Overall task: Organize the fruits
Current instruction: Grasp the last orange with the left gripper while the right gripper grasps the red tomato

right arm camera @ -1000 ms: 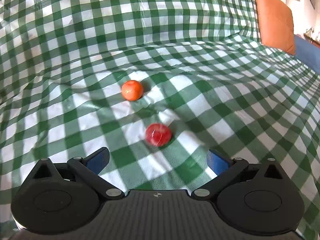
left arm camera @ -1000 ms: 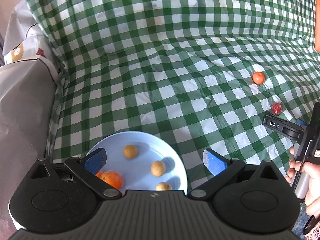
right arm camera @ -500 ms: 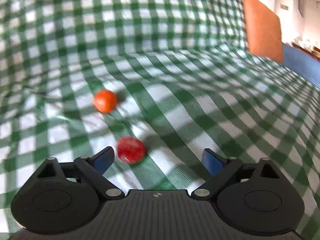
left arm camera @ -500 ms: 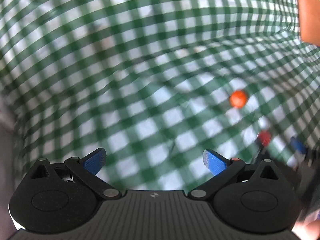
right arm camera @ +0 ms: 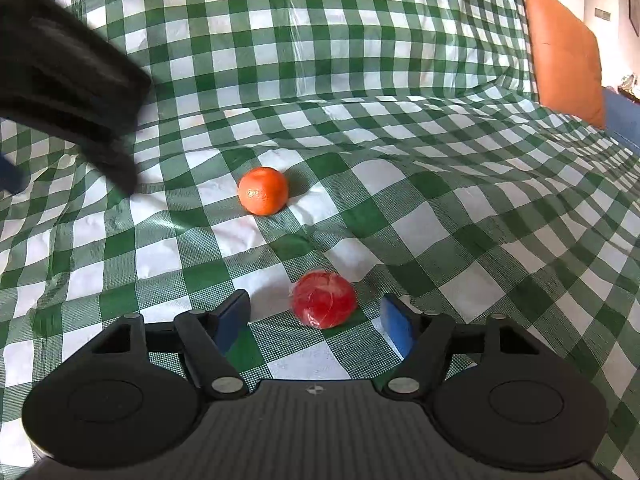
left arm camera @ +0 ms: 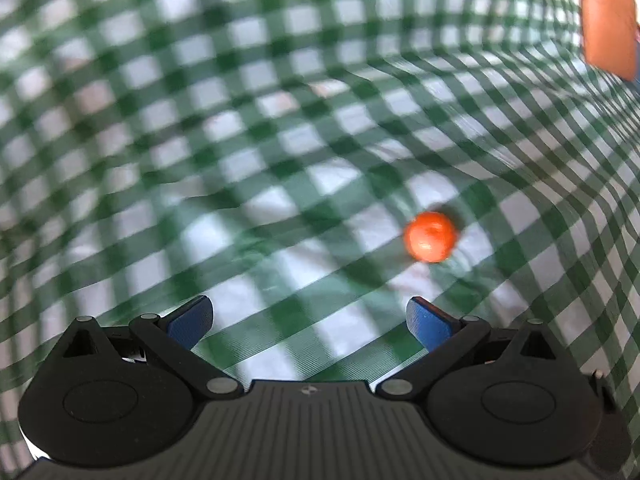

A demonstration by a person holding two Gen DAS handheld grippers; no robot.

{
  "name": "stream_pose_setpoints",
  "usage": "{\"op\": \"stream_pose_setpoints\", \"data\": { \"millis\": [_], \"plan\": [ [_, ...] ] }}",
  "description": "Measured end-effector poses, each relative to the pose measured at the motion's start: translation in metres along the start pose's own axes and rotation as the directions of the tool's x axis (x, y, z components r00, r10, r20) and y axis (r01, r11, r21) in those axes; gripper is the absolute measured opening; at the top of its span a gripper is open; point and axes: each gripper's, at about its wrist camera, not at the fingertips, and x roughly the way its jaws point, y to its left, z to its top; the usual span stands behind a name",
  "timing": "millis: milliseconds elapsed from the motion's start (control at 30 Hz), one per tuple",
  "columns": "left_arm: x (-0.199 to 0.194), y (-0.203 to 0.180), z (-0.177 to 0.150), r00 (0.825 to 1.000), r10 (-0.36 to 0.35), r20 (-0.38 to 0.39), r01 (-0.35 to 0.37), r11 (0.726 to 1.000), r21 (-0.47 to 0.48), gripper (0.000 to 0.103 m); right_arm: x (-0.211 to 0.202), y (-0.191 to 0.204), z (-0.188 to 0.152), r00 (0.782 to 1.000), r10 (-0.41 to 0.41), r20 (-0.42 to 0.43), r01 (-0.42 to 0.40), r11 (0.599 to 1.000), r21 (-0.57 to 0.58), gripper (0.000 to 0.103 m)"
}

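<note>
A small orange mandarin lies on the green-and-white checked cloth; it also shows in the blurred left wrist view, ahead and right of my open, empty left gripper. A red fruit wrapped in clear film lies nearer, between the blue pads of my right gripper, which is open around it and not touching it. The body of the left gripper shows as a dark blurred shape at the upper left of the right wrist view. The blue plate is out of view.
An orange cushion leans at the far right, also seen in the left wrist view. The cloth is wrinkled and rises at the back. A blue surface shows at the right edge.
My left gripper has swung right, away from the blue plate, toward the mandarin. My right gripper has moved forward so the red fruit now sits between its pads, and its jaws have narrowed a little.
</note>
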Motion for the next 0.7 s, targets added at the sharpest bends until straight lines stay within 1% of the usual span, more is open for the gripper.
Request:
{"op": "stream_pose_setpoints", "data": {
  "millis": [33,133,267,300,333,367,400,433,500,533,633,700],
  "plan": [
    [0.009,-0.008,0.005,1.000,-0.022,-0.005,0.023,0.999,0.024,0.103,-0.001,0.000,-0.001,1.000,0.000,0.002,0.000,1.000,0.008,0.071],
    [0.032,-0.029,0.022,0.998,-0.057,-0.023,0.059,0.995,0.081,0.103,0.000,-0.003,-0.002,1.000,0.004,0.007,-0.004,0.999,0.034,0.070],
    [0.061,-0.044,0.041,0.994,-0.088,-0.068,0.096,0.986,0.137,0.103,-0.001,-0.003,-0.003,1.000,-0.001,0.010,0.001,0.999,0.032,0.070],
    [0.065,-0.044,0.043,0.992,-0.110,-0.068,0.119,0.983,0.142,0.096,-0.001,-0.003,-0.003,1.000,-0.001,0.011,0.001,0.999,0.033,0.070],
    [0.067,-0.043,0.044,0.990,-0.125,-0.062,0.133,0.981,0.140,0.087,-0.001,-0.002,-0.003,1.000,-0.002,0.013,0.001,0.999,0.032,0.069],
    [0.067,-0.041,0.045,0.989,-0.135,-0.053,0.141,0.980,0.141,0.074,-0.001,-0.002,-0.003,1.000,-0.007,0.016,0.007,0.999,0.031,0.058],
    [0.063,-0.039,0.046,0.987,-0.159,-0.033,0.162,0.976,0.146,0.036,0.000,-0.003,-0.003,1.000,-0.016,0.021,0.015,0.999,0.032,0.036],
    [0.058,-0.036,0.048,0.984,-0.176,-0.027,0.178,0.973,0.148,0.038,-0.001,-0.004,-0.003,0.999,-0.024,0.028,0.023,0.999,0.032,0.035],
    [0.049,-0.028,0.048,0.979,-0.201,-0.015,0.201,0.972,0.119,0.038,-0.001,-0.005,-0.003,0.999,-0.024,0.029,0.022,0.999,0.043,0.034],
    [0.043,-0.024,0.045,0.981,-0.195,-0.006,0.195,0.974,0.119,0.038,-0.001,-0.005,-0.002,0.999,-0.027,0.033,0.025,0.999,0.039,0.034],
    [0.018,-0.014,0.029,0.992,-0.127,0.002,0.126,0.985,0.116,0.038,-0.004,-0.005,-0.002,0.998,-0.036,0.053,0.033,0.998,0.054,0.034],
    [-0.005,-0.003,0.013,0.998,-0.055,-0.018,0.057,0.994,0.092,0.038,-0.007,-0.008,0.000,0.995,-0.049,0.083,0.042,0.996,0.075,0.034]
  ]
}}
